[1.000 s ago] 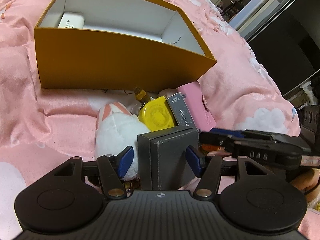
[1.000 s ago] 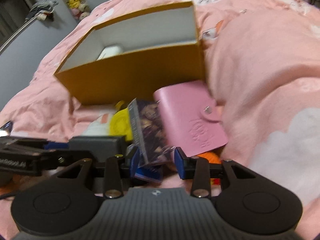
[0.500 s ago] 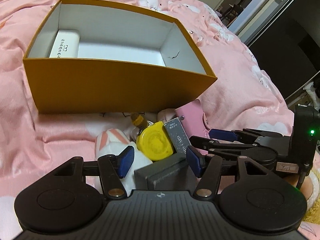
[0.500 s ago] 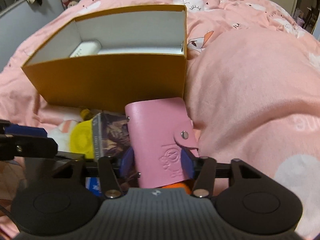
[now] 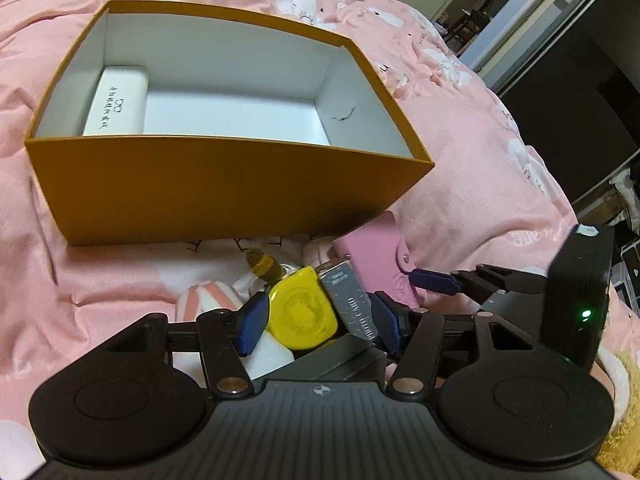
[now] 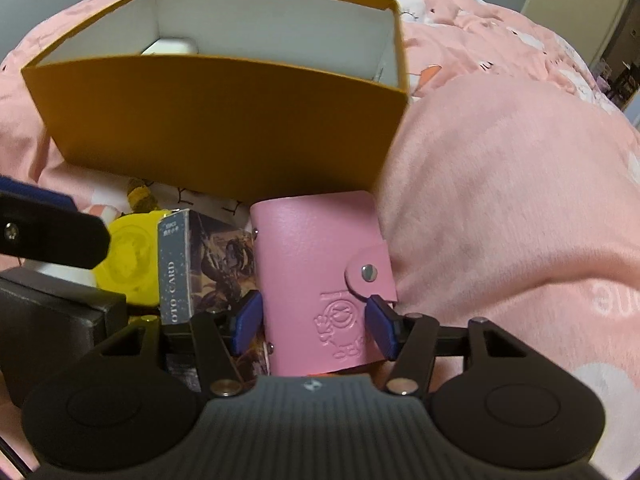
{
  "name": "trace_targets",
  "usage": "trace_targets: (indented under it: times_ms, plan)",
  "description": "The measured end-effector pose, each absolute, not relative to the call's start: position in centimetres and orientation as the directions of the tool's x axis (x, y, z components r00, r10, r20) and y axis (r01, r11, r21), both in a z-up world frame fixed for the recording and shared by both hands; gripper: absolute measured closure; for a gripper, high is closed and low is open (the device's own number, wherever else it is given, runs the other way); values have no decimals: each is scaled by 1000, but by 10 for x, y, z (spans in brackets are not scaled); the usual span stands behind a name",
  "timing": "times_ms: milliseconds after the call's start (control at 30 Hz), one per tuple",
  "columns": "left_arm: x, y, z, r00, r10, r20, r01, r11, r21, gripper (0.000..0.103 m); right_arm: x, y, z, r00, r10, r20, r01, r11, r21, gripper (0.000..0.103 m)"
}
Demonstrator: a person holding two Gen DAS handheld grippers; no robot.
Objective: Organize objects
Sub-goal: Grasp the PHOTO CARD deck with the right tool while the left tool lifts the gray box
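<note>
An open orange box (image 5: 224, 192) (image 6: 224, 128) stands on the pink bedding with a white case (image 5: 116, 104) inside at its left end. In front of it lies a pile: a pink snap wallet (image 6: 312, 264) (image 5: 376, 248), a photo-card box (image 6: 176, 268) (image 5: 350, 300), a yellow round thing (image 5: 300, 314) and a dark grey box (image 5: 344, 356) (image 6: 52, 320). My right gripper (image 6: 314, 324) straddles the wallet's near end, its pads at the wallet's edges without a clear squeeze. My left gripper (image 5: 320, 328) hangs open over the grey box, with a gap beside its left pad.
A white plush with pink stripes (image 5: 208, 296) and a small brown-and-yellow plush piece (image 5: 262, 266) lie in the pile. The pink blanket (image 6: 500, 200) bulges high right of the wallet. Dark furniture and a doorway stand beyond the bed at the right.
The grey box, upright between my left fingers a second ago, now lies low under them as that gripper drew back. My right gripper moved from the card box to the pink wallet and widened.
</note>
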State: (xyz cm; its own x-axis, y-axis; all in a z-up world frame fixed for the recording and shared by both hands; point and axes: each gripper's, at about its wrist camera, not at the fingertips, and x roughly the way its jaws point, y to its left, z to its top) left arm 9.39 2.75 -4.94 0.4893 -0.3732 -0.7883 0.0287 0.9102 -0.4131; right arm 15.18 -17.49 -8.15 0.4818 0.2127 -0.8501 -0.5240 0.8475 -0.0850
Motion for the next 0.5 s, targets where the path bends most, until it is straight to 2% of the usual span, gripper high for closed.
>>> trace_targets:
  times_ms: [200,333,500]
  plan:
    - [90,36,-45,488,-388,-782,11,899,-439,38,155,-198,-71,440,280,-853,-490,871,33,55]
    - [80,42,-38,485,-414,-771,31,889,-458,38,147,-209,-59,406,383,-829,-503,852,147,55]
    - [59,47,-32,462,-415,-784,67,898,-436,31,136,-202,-44,370,506,-779,-561,790,247,55]
